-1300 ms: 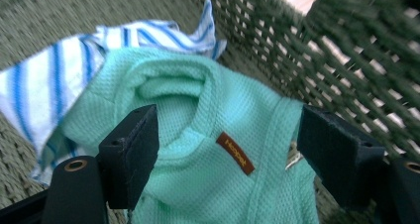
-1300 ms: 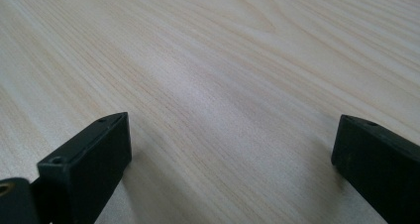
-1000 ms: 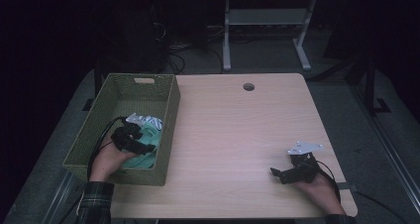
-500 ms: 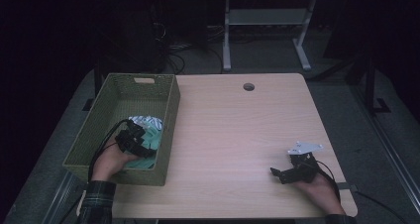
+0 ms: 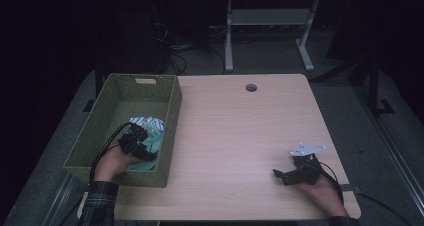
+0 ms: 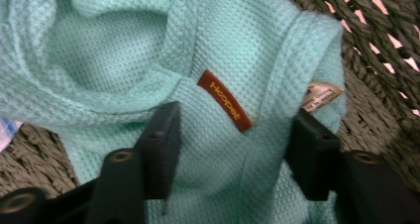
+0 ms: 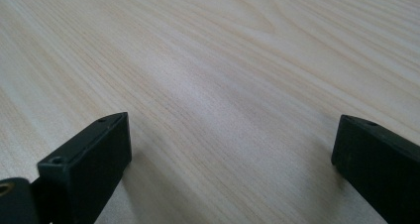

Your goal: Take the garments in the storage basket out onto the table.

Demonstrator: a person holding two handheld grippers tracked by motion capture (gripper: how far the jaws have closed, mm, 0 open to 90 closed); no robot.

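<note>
Both grippers are black: the left gripper [image 5: 136, 142] trails a black cable, the right gripper [image 5: 287, 176] carries a grey three-cornered plate. A plaid sleeve [image 5: 100, 206] covers the left forearm.

The left gripper [image 6: 230, 149] has just been closing its two black jaws on a fold of mint-green waffle-weave cloth [image 6: 148, 60] that lies between them; an orange woven label [image 6: 225, 101] and a beige care tag [image 6: 321, 95] show on it; dark woven basket [image 6: 381, 40] surrounds it.
</note>
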